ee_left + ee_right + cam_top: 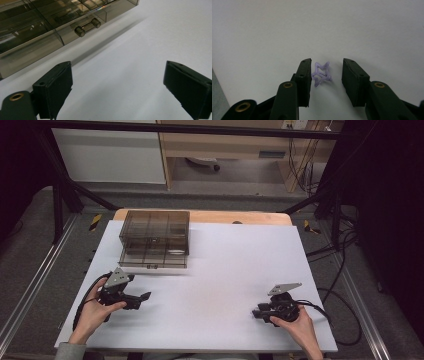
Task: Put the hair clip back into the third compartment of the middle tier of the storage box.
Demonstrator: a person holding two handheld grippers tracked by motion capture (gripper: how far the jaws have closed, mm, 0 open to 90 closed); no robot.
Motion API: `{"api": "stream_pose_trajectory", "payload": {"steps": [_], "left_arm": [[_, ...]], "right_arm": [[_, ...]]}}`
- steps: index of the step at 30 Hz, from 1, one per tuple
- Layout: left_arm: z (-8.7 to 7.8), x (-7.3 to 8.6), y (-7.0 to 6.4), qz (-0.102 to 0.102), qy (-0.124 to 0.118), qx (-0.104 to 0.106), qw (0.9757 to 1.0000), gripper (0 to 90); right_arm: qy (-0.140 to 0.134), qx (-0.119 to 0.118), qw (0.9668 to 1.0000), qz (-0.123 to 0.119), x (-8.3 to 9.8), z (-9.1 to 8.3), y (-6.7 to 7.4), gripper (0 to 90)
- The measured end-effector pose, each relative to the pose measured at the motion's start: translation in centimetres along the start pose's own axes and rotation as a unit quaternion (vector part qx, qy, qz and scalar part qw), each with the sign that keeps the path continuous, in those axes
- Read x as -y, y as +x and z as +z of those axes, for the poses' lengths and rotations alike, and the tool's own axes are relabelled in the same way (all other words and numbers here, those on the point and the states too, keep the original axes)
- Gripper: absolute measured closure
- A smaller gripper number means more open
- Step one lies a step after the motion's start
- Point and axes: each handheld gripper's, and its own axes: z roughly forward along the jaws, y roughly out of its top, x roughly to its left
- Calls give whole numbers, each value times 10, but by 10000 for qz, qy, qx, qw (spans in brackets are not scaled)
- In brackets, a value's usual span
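A small purple star-shaped wire clip point(321, 73) lies on the white table sheet point(225, 265). My right gripper point(326, 68) straddles it: the clip sits close against one jaw, with a clear gap to the other, so the jaws are open around it. In the high view the right gripper point(257, 312) rests low at the front right, in a hand. My left gripper point(143, 300) is at the front left, its jaws wide open and empty point(117, 85). A smoky clear compartment box point(155, 237) stands beyond it.
The box point(37, 27) has a small barrel latch point(87, 27) on its front wall, up and to the left of the left jaws. Cables trail off the table's right edge point(320, 320). Dark frame rails flank the table.
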Motion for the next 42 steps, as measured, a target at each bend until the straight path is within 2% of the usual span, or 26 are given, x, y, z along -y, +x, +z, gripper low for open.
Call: {"api": "stream_pose_trajectory", "payload": {"steps": [10, 24, 42], "left_arm": [[0, 0, 0, -3, 2, 5, 10000, 84], [1, 0, -1, 5, 11, -4, 10000, 84], [1, 0, 0, 20, 19, -16, 10000, 84]], "right_arm": [[95, -110, 9999, 60, 0, 1, 1, 685], [126, -142, 9998, 15, 0, 2, 0, 783], [181, -330, 9992, 147, 0, 0, 1, 864]]}}
